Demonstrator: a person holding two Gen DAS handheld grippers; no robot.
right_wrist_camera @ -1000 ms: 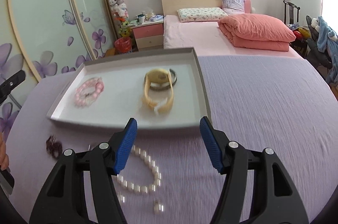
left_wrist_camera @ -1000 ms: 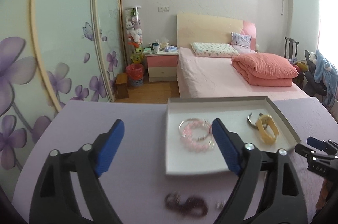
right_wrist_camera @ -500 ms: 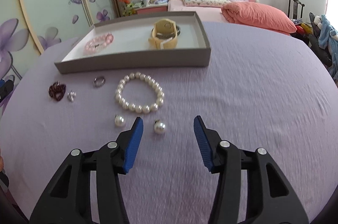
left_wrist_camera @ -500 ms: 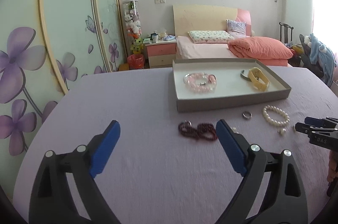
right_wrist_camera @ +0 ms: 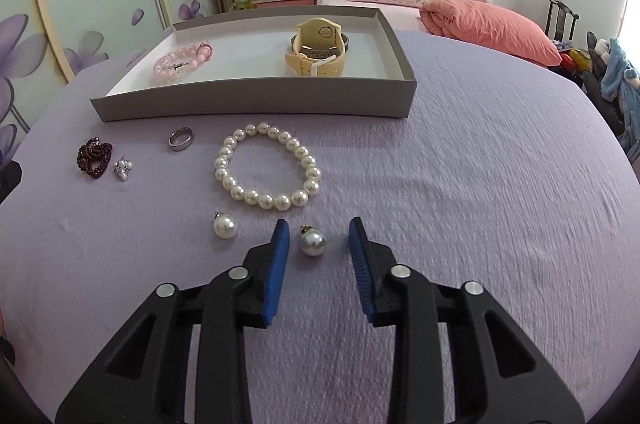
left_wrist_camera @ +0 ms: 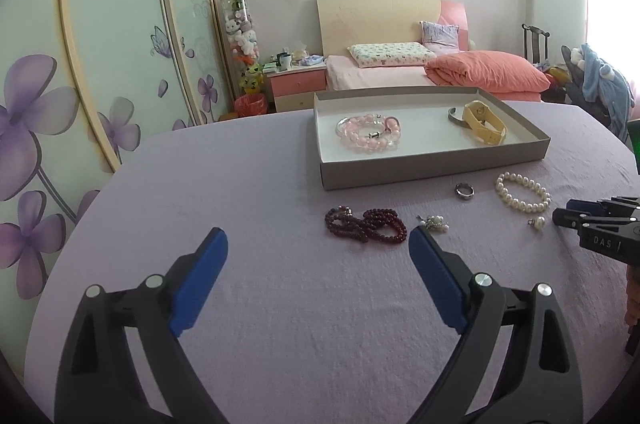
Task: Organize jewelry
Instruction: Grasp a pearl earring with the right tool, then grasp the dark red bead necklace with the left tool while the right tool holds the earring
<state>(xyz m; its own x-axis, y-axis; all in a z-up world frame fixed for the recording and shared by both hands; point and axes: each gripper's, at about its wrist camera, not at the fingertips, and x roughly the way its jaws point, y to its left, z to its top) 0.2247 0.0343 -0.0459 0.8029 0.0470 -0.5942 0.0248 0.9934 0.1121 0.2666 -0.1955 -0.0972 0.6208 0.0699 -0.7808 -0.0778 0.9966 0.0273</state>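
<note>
Now: right gripper (right_wrist_camera: 316, 242) jaws closing, pearl earring (right_wrist_camera: 313, 242) between them, untouched, nearer than tray (right_wrist_camera: 256, 104) | left gripper (left_wrist_camera: 318, 248) wide, empty | advice: centre the pearl, squeeze gently so it cannot roll away.

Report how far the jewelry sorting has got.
Done: the pink bead bracelet and the yellow watch lie in the grey tray. In hand: the right gripper has been closing around one pearl earring, pads not yet touching; the left gripper is open and empty. Left on the cloth: pearl bracelet, second pearl earring, ring, dark red beads, small cluster piece.
</note>
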